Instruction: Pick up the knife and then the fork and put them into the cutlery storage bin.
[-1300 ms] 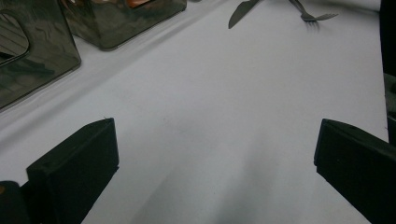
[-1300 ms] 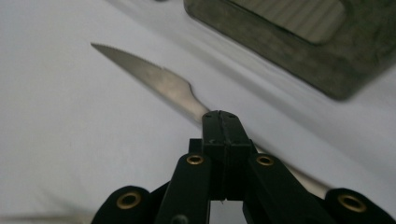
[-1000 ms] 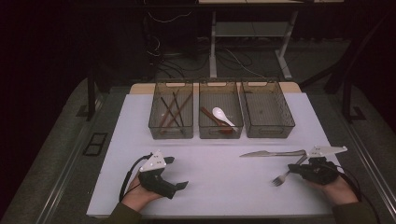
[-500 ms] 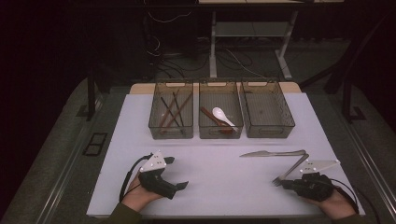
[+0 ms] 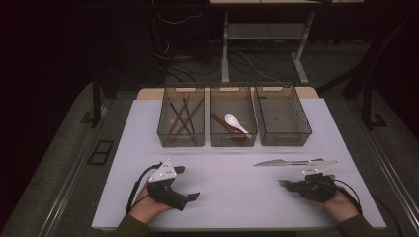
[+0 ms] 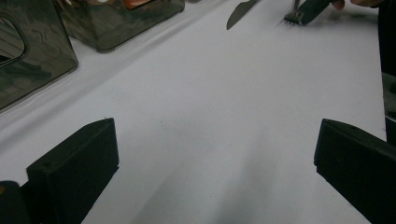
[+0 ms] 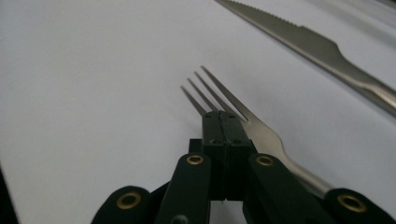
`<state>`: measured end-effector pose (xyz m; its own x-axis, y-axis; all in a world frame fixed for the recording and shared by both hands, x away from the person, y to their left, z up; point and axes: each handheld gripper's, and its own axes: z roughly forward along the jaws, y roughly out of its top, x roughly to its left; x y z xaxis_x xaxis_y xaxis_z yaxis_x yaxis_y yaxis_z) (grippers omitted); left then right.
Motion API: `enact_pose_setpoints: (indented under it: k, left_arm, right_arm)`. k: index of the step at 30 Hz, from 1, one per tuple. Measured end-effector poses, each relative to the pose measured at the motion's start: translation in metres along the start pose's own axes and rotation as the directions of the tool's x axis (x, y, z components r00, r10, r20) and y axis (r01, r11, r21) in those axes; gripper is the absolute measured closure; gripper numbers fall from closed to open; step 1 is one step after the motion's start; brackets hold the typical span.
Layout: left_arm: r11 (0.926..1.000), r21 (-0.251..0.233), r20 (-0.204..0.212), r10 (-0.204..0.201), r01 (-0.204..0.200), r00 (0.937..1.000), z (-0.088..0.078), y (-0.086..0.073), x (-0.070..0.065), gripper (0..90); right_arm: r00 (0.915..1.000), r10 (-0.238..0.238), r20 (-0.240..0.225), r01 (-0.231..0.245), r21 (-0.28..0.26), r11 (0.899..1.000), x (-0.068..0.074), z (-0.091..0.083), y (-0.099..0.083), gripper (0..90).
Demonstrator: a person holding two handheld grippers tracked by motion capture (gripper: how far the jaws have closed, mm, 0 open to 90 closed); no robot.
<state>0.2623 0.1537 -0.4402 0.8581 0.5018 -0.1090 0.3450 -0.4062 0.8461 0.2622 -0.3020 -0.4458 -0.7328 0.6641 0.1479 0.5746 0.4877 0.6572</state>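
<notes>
— Which of your hand-held grippers has anything to do with the fork?

— The right hand-held gripper point(image 7: 223, 122). Its jaws are closed up tight, pads meeting along a thin seam. The fork point(image 7: 219, 95) lies low at their tip: its prongs stick out just ahead of the pads, and its handle runs back under the right side of the jaws. Whether the pads actually pinch it, I cannot tell.

— What else is near it?

— A knife point(image 7: 308, 42) lies flat on the white surface point(image 5: 237, 197), just beyond that hand-held gripper, apart from the fork.

— And your left one?

— The left hand-held gripper point(image 6: 215, 154) is spread wide and holds nothing – bare surface between its jaws. Well ahead of it stand three dark trays point(image 5: 282, 118) in a row.
</notes>
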Motion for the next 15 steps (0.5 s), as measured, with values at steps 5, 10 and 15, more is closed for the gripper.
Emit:
enact_pose_setpoints:
  k: [5,10,15]
  left_arm:
    - [1.0000,-0.001,0.000,0.001,-0.001,1.0000,0.000,0.000,0.000,0.0]
    - [1.0000,-0.007,0.000,-0.002,0.002,1.0000,-0.001,0.000,0.000,0.0]
    - [1.0000,-0.005,0.001,-0.001,0.001,1.0000,0.000,0.000,0.000,0.0]
  right_arm:
    - [0.9999,-0.012,0.011,0.012,-0.003,1.000,-0.007,0.011,0.013,89.3]
    - [0.9997,-0.011,0.024,0.011,0.006,1.000,-0.012,0.020,0.022,89.3]
    - [0.9991,-0.009,0.042,0.009,0.004,1.000,-0.017,0.023,0.027,89.3]
